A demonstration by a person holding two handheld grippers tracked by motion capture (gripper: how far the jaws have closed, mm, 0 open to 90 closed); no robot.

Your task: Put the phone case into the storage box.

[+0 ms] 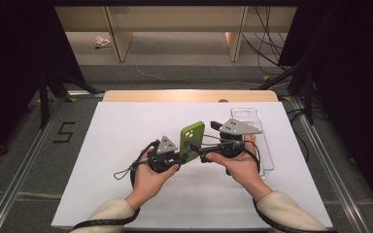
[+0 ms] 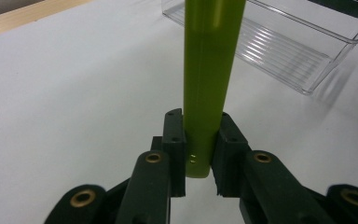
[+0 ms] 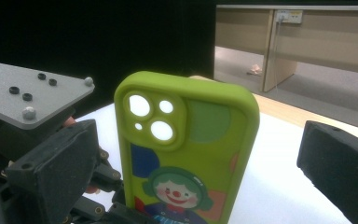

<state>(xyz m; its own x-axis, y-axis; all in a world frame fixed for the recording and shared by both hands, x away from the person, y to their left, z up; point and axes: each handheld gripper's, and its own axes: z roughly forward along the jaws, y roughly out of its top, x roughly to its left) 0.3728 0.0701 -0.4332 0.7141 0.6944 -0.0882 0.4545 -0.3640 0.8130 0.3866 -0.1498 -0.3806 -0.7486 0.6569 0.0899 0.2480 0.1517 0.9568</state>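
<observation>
You have the green phone case (image 1: 193, 139) lifted clear of the white sheet (image 1: 126, 145), near the table's middle, standing on its short end with the camera cut-outs uppermost. In the left gripper view you see it edge-on (image 2: 210, 70), a narrow green bar rising toward twelve o'clock from between the black jaws. In the right gripper view its back faces you (image 3: 186, 154): three round lens openings at about eleven o'clock on the case, and a cartoon clown with green hair near six o'clock.

Your left gripper (image 2: 200, 154) is pinching the case's lower end, one pad pressed flat on each side of it. In the high view this gripper (image 1: 182, 155) sits at about eight o'clock from the case, with your left hand (image 1: 148, 177) wrapped round its body.

Your right gripper (image 1: 205, 154) comes in from about four o'clock in your right hand (image 1: 240, 167). Its jaws are spread: in the right gripper view one black pad (image 3: 338, 163) stands at three o'clock, apart from the case's edge.

A clear plastic tray (image 1: 252, 136) lies on the sheet at about three o'clock from the case; in the left gripper view it sits (image 2: 298, 51) toward one o'clock.
</observation>
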